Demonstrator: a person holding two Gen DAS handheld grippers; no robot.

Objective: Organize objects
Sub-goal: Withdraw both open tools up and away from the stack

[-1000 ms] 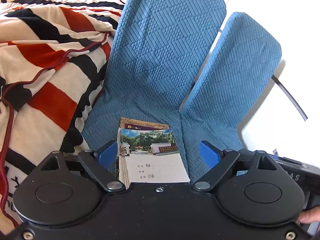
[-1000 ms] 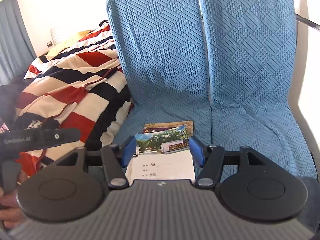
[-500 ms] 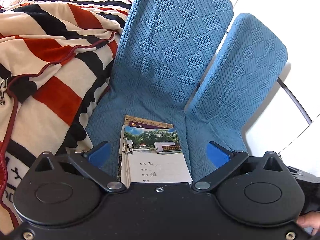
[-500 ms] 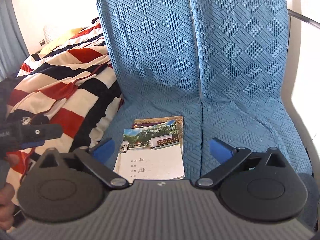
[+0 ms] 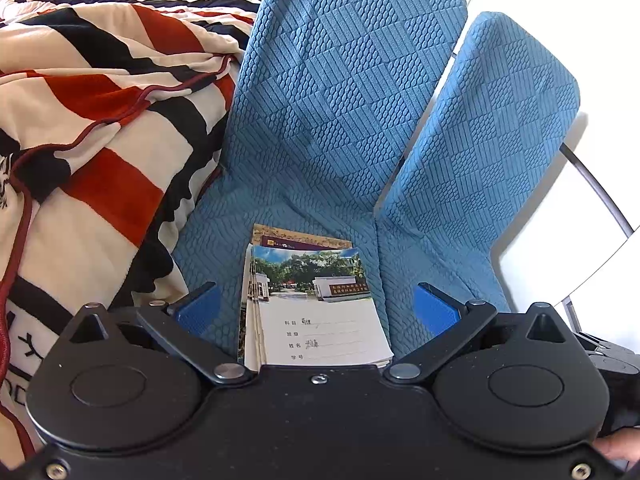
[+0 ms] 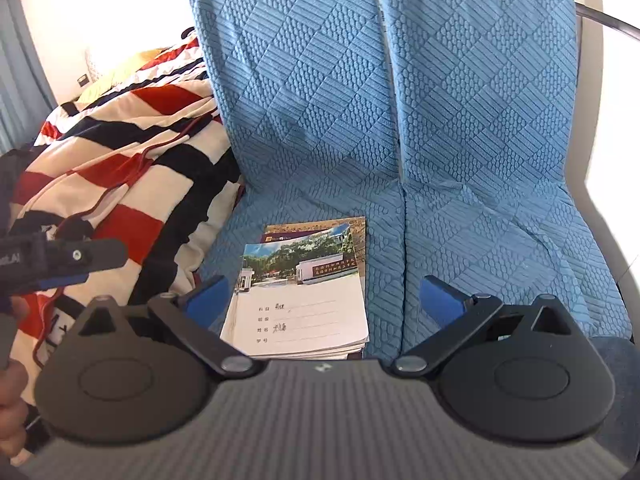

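Note:
A stack of thin notebooks (image 5: 316, 304) (image 6: 300, 292) lies flat on the left blue seat cushion (image 5: 224, 264) (image 6: 248, 240); the top cover shows a photo of a gate and trees above handwritten lines. My left gripper (image 5: 316, 306) is open, its blue pads wide on either side of the stack and not touching it. In the right wrist view my right gripper (image 6: 324, 296) is open too, spread wider than the stack and hovering just in front of it. The left gripper's body (image 6: 60, 256) shows at the left edge of that view.
Two blue quilted seats stand side by side, the right seat (image 6: 492, 240) bare. A red, black and cream striped blanket (image 5: 100, 140) (image 6: 120, 168) is heaped against the left seat. A metal armrest bar (image 5: 596, 192) curves at the right. A hand (image 6: 12, 420) shows at lower left.
Both grippers have opened wider, the right one the most, away from the sides of the notebook stack. The stack lies where it was.

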